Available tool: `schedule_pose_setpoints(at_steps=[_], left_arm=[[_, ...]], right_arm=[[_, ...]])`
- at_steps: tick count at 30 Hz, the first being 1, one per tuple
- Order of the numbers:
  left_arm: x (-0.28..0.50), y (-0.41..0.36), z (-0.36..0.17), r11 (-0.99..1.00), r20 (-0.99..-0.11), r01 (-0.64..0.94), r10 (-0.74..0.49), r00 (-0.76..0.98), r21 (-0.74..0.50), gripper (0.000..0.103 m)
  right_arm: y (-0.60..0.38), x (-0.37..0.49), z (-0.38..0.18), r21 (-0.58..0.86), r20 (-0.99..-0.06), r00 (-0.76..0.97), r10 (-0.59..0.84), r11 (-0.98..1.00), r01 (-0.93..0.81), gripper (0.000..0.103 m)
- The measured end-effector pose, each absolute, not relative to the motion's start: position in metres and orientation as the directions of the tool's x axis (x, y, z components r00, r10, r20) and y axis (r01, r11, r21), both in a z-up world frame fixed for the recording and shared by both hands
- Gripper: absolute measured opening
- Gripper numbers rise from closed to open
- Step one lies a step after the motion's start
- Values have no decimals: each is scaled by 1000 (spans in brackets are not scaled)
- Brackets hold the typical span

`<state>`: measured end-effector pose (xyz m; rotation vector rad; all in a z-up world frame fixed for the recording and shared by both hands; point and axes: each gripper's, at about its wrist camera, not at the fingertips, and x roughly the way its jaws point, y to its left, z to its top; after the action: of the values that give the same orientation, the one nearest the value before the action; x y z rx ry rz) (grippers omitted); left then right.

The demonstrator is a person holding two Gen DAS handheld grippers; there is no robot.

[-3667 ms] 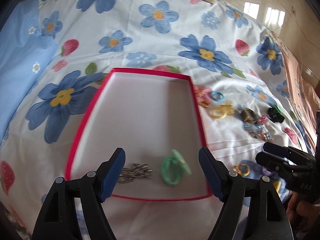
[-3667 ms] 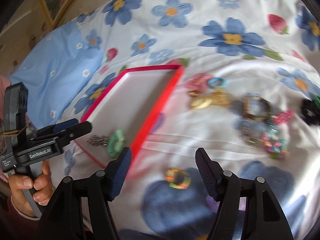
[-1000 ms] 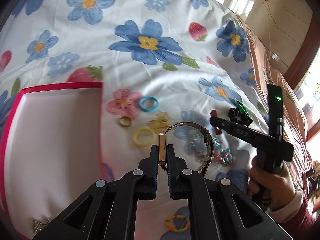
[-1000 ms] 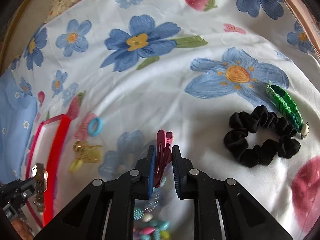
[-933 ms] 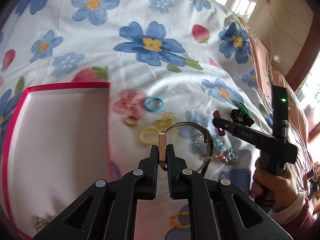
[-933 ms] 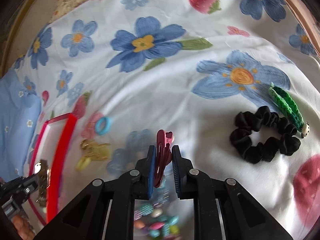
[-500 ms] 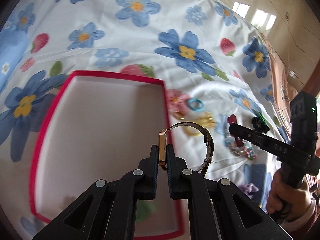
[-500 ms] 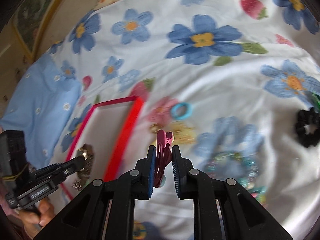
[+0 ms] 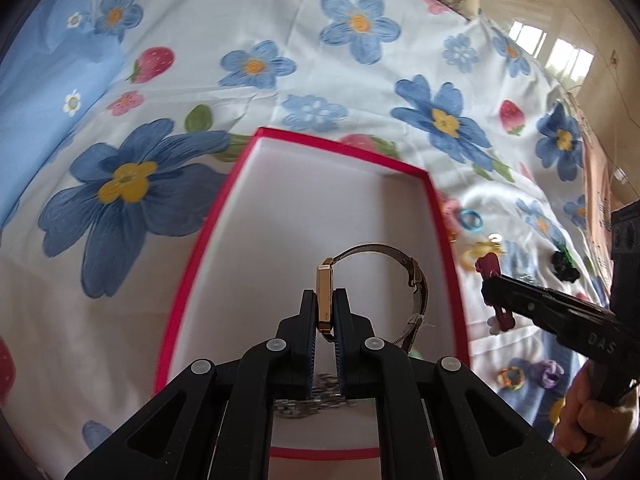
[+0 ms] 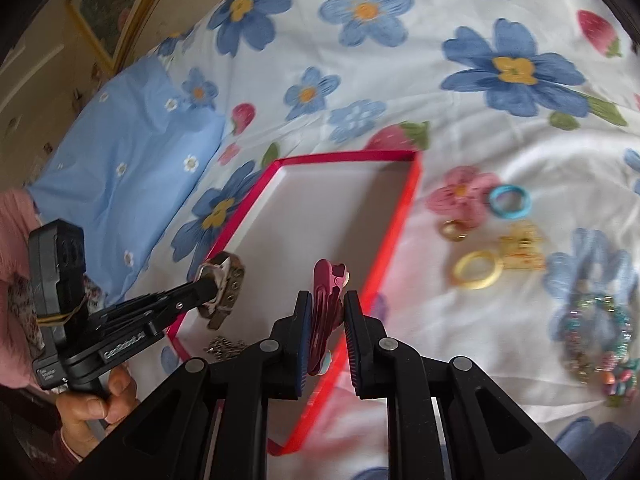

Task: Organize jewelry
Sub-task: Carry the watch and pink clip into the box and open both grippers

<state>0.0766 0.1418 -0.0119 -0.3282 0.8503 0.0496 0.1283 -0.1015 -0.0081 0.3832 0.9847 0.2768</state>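
A red-rimmed box [image 9: 438,216] with a white floor lies on the flowered bedsheet. My left gripper [image 9: 324,304] is shut on a gold watch [image 9: 324,292] with a mesh band, held above the box floor. It shows again in the right wrist view as the left gripper [image 10: 212,284] with the watch [image 10: 224,280] over the box's near left side. My right gripper [image 10: 327,308] is shut on a dark red hair clip [image 10: 326,284], over the box's right rim [image 10: 396,232]. A silver chain [image 10: 224,346] lies in the box's near end.
Loose pieces lie on the sheet right of the box: a blue ring [image 10: 510,200], a yellow ring [image 10: 478,270], a gold clip [image 10: 522,248], a beaded bracelet [image 10: 596,328], a black scrunchie [image 9: 564,266]. A blue pillow [image 10: 120,152] lies left. A hand [image 10: 92,408] holds the left handle.
Both grippers have swung left from the pile of loose jewelry to the red box, the left carrying the watch and the right carrying the red hair clip. Neither grip has changed.
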Motion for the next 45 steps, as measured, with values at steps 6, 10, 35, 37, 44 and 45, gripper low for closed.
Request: schedule_pose_setpoints(at_steps=[6,10,35,37,44,45], left_arm=[[88,154,-28,948,-781,-224,-37,624,-225,7],[94,158,-37,950,-797,-239,-18,604,-203,7],[100,155,-49,959,-821,-249,33,570,-135,18],[97,155,-46,958,-816,-253,33,577,-139,23],[84,156,-28,949,-792,-267,34,610,-165,57],[82,155,-25,949,-787,-265,32,616,-169,59]], right_arm=[[-68,139,-22,422,-774,474,419,900,-107,16],[-53,144,-35,407,-795,438,420,905,-128,16],[-39,152,-53,363,-832,393,391,920,-148,18],[-40,151,-51,367,-828,399,394,919,-145,18],[-56,141,-32,404,-791,451,413,907,-122,39],[-61,137,-28,409,-783,463,415,905,-118,44]])
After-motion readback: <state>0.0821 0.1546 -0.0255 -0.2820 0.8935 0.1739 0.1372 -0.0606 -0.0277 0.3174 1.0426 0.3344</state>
